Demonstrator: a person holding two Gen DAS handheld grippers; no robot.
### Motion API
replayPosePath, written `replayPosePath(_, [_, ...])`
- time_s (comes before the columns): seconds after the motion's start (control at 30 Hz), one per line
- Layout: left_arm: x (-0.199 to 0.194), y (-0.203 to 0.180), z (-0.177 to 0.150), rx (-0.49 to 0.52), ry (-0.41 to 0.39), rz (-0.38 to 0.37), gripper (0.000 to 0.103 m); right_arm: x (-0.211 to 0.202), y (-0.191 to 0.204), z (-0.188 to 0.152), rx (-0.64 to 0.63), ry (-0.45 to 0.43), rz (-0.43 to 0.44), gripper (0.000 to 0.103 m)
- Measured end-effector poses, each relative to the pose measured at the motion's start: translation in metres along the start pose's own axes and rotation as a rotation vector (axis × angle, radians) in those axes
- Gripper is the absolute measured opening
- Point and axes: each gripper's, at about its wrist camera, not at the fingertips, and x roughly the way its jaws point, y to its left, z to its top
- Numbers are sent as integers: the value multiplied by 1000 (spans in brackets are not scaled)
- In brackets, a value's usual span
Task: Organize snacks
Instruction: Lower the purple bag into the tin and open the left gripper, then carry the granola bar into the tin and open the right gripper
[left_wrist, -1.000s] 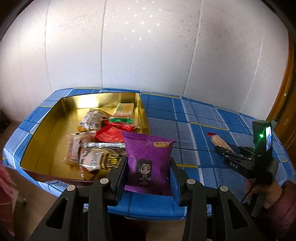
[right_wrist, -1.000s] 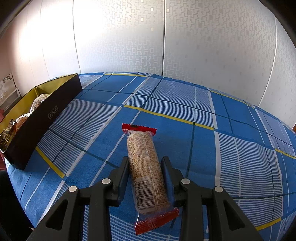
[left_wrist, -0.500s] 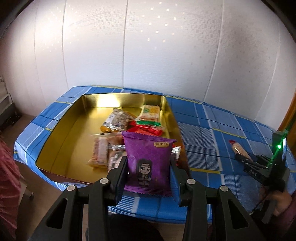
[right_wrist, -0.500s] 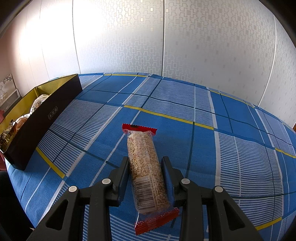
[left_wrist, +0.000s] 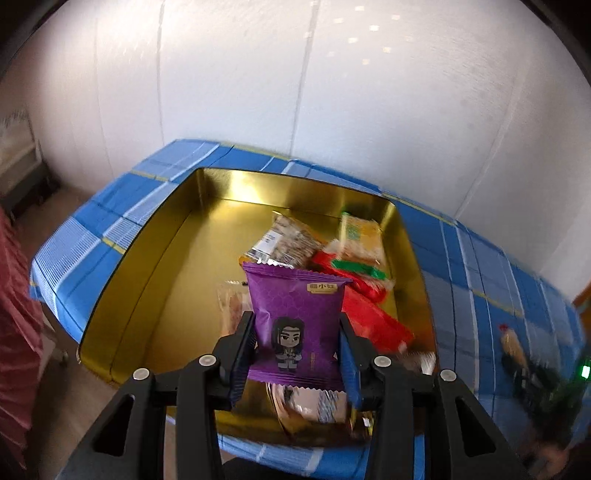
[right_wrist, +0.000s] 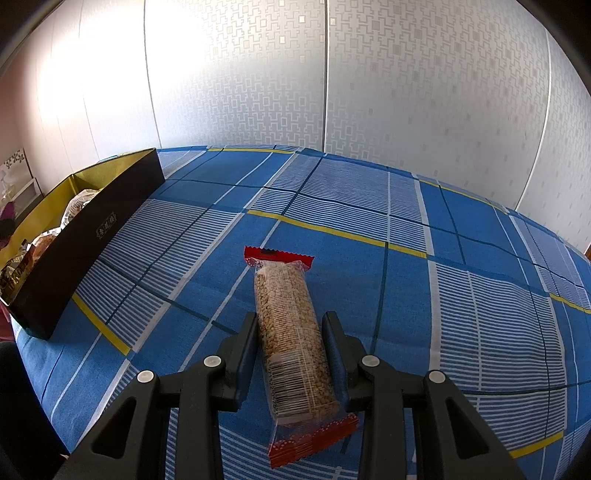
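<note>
My left gripper (left_wrist: 295, 332) is shut on a purple snack packet (left_wrist: 295, 317) with a cartoon figure and holds it upright above the near part of the gold tray (left_wrist: 155, 258). Several snack packets lie in the tray's right half, among them a red one (left_wrist: 373, 321) and an orange-green one (left_wrist: 360, 236). My right gripper (right_wrist: 290, 325) has its jaws against both sides of a clear cereal bar with red ends (right_wrist: 291, 332) lying on the blue checked cloth (right_wrist: 369, 221). The right gripper also shows, blurred, in the left wrist view (left_wrist: 528, 365).
The tray, black outside (right_wrist: 88, 236), stands at the table's left end. A white panelled wall runs behind the table. A red garment (left_wrist: 14, 314) hangs at the left by the table's edge. The floor shows below the tray's near corner.
My left gripper has carried the purple packet left and forward, from the tray's right front corner to over the tray's inside. The right gripper and cereal bar have not moved.
</note>
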Motion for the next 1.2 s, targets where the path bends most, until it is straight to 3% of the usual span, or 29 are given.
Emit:
replayPosePath(0.2, [32, 12, 23, -67, 44, 13, 43, 0, 0, 0, 2, 0, 2, 35])
replayPosePath(0.37, [69, 9, 25, -23, 144, 46, 50, 0, 0, 0, 2, -1, 3, 36])
replayPosePath(0.43, [67, 9, 23, -19, 120, 58, 58, 0, -1, 0, 2, -1, 2, 36])
replayPosePath(0.63, [40, 6, 11, -7, 13, 117, 70, 0, 0, 0, 2, -1, 0, 35])
replayPosePath(0.8, [11, -3, -1, 30, -86, 160, 70, 0, 0, 0, 2, -2, -1, 35])
replayPosePath(1.0, [-20, -13, -22, 50, -159, 142, 73, 0, 1, -1, 0, -2, -4, 35])
replayPosePath(1.2, [-30, -24, -44, 69, -163, 104, 73, 0, 1, -1, -1, -3, -8, 35])
